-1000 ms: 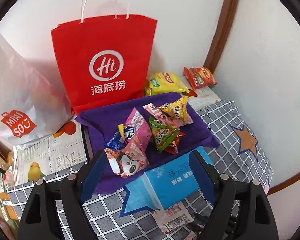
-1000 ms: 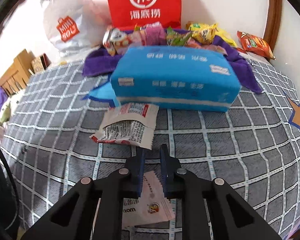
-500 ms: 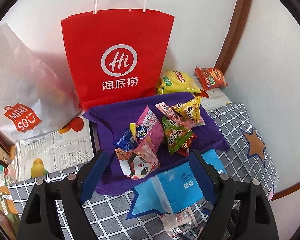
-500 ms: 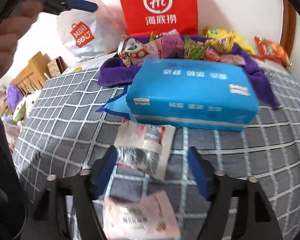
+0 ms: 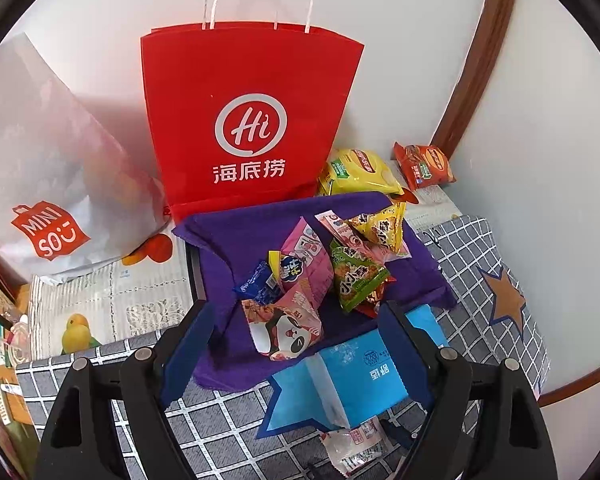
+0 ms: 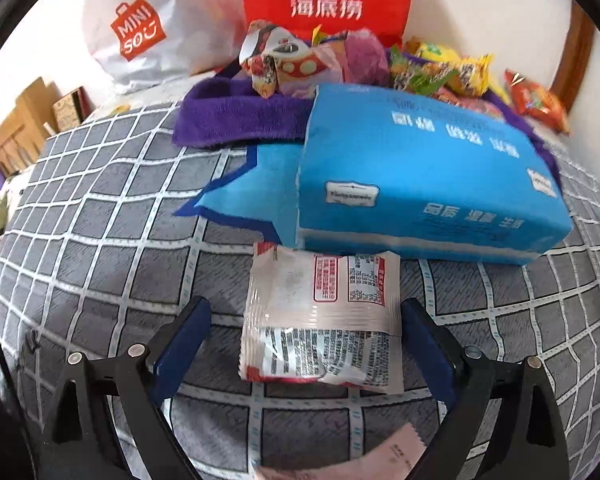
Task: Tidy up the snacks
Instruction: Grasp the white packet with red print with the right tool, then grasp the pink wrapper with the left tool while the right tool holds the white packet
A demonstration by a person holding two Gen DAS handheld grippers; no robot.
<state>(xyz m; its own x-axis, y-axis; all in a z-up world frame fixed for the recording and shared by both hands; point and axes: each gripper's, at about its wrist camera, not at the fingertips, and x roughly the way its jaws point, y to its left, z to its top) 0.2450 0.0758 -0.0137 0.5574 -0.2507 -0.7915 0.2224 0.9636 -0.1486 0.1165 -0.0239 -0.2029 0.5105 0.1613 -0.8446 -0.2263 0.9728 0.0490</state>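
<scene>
Grid-pattern bed cover [image 6: 100, 264] carries everything. Right hand-held gripper [image 6: 304, 340], jaws spread wide, straddles white snack packet [image 6: 320, 320] lying near blue tissue pack [image 6: 420, 184], likely lined up to grab. Left hand-held gripper [image 5: 296, 348], released, hovers over snack pile [image 5: 320, 264] on purple cloth [image 5: 240, 236], far side.

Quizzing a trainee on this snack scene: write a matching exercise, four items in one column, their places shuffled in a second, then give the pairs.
Items
1. red paper bag
2. panda snack packet
3. blue tissue pack
4. white snack packet

Places
A. on the purple cloth
B. between the open fingers of the right gripper
C. upright against the wall
D. on the checked cover, in front of the cloth

Pairs: 1-C, 2-A, 3-D, 4-B
</scene>
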